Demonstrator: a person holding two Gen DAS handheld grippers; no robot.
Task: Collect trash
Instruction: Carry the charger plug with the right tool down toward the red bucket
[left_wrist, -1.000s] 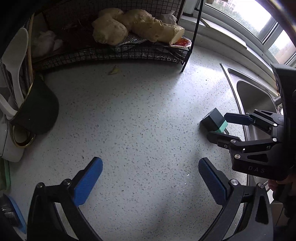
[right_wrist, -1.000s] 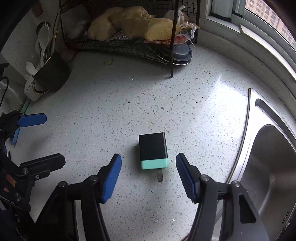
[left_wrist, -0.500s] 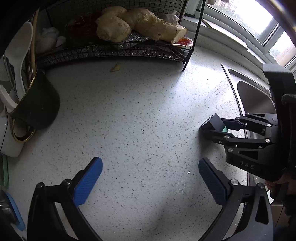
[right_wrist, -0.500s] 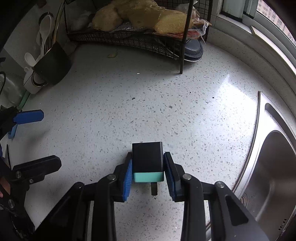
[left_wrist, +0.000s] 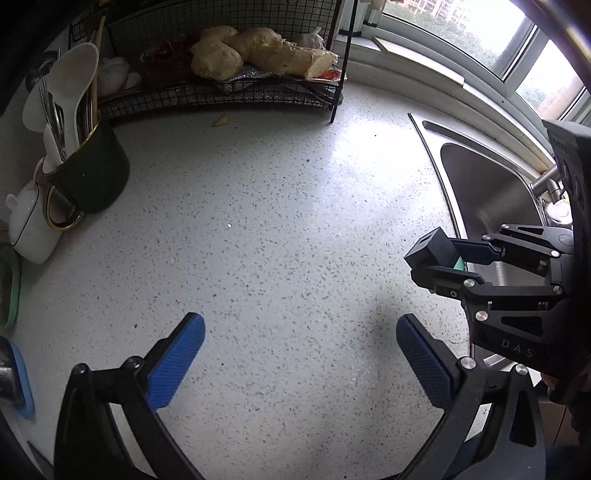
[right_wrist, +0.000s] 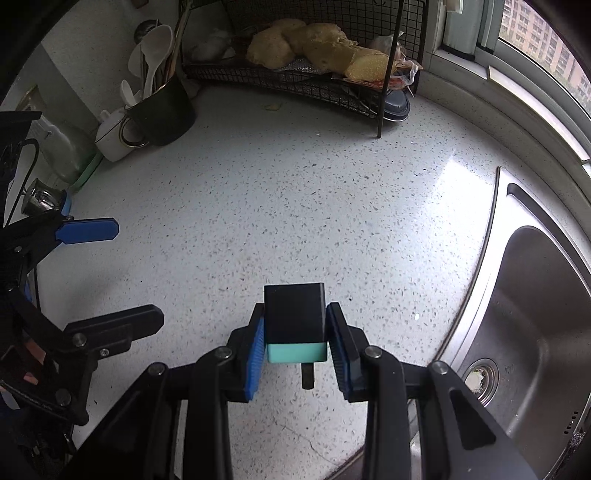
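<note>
A black charger plug with a teal end (right_wrist: 294, 321) hangs above the speckled counter (right_wrist: 295, 206), and my right gripper (right_wrist: 295, 338) is shut on it, blue pads against both sides. In the left wrist view the same plug (left_wrist: 435, 252) shows at the right, clamped in the right gripper (left_wrist: 448, 260) over the counter's edge by the sink. My left gripper (left_wrist: 301, 356) is open over bare counter (left_wrist: 258, 229), nothing between its fingers. A small yellowish scrap (left_wrist: 219, 120) lies on the counter in front of the wire rack.
A black wire rack (left_wrist: 229, 92) with ginger roots stands at the back. A dark mug of utensils (left_wrist: 90, 177) and a white pot (left_wrist: 31, 225) sit at the left. The steel sink (right_wrist: 546, 325) lies to the right, below a window ledge.
The right gripper closed on the plug and lifted it off the counter. Both grippers drew back from the rack, which now looks farther away.
</note>
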